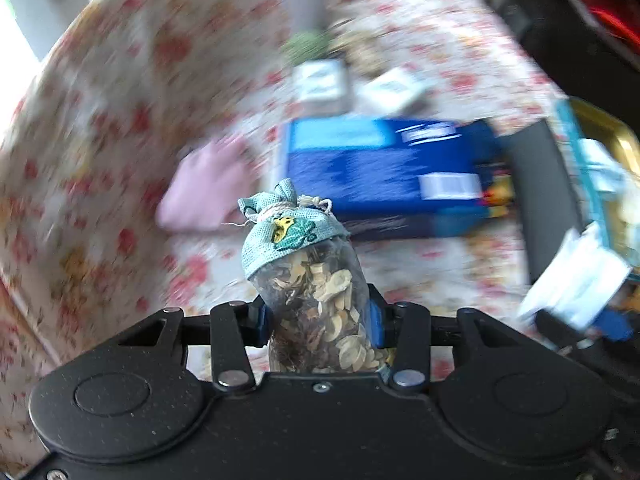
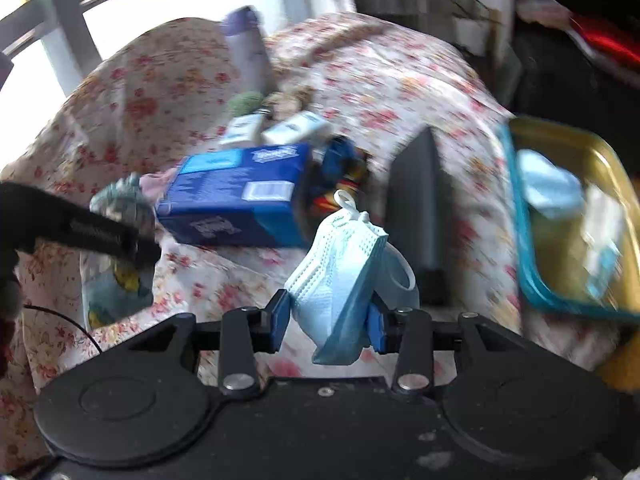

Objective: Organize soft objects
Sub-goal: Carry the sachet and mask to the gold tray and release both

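Got left gripper (image 1: 318, 322) pinching sachet (image 1: 308, 276); right gripper (image 2: 330, 326) clamped on mask (image 2: 340, 264), both above floral cloth (image 1: 120, 120).

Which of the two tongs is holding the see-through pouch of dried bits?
The left tongs. They grip the clear sachet with a teal cloth top; the right tongs hold a blue face mask instead.

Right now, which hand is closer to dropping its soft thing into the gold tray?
Right. The right gripper holds the face mask, and the gold tray lies just beside it. The left gripper's sachet looks farther away.
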A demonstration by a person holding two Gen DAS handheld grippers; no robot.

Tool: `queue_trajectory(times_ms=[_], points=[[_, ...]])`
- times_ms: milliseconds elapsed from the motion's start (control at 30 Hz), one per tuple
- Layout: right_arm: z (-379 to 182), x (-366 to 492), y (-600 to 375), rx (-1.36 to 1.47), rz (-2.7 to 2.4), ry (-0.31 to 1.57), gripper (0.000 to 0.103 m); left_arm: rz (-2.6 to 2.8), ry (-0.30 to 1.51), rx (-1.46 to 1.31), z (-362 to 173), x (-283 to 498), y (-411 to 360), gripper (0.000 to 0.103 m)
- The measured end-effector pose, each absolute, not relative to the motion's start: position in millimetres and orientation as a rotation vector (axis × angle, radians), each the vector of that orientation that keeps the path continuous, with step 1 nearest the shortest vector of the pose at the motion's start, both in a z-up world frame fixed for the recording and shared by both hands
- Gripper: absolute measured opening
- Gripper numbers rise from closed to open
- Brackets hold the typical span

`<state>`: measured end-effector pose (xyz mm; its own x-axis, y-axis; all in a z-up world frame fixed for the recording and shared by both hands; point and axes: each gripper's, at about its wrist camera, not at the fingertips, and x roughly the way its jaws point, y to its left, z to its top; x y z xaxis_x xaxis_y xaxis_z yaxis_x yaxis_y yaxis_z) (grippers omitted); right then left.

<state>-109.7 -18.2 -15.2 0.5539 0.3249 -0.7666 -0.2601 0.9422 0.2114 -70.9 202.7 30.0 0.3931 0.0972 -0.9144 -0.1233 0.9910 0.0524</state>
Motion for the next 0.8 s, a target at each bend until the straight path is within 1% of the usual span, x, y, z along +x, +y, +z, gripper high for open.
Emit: queue_trajectory(times_ms=[133, 367, 567, 800], points=[[-11, -116, -51, 0.146, 0.220, 0.949, 0.040, -0.001, 1.162, -0.008, 39, -59, 166, 0.044], [1, -119, -114, 0.230, -0.029, 0.885, 0.041, -0.201, 1.104, 0.018, 53, -33, 96, 0.044], [2, -100, -163, 0.303, -0.180, 0.856, 0.041, -0.326, 1.040, 0.029, 68, 0, 38, 0.044], [-5, -66, -188, 0.374, -0.274, 0.836, 0.042, -0.373, 0.989, 0.068, 77, 43, -20, 0.044]])
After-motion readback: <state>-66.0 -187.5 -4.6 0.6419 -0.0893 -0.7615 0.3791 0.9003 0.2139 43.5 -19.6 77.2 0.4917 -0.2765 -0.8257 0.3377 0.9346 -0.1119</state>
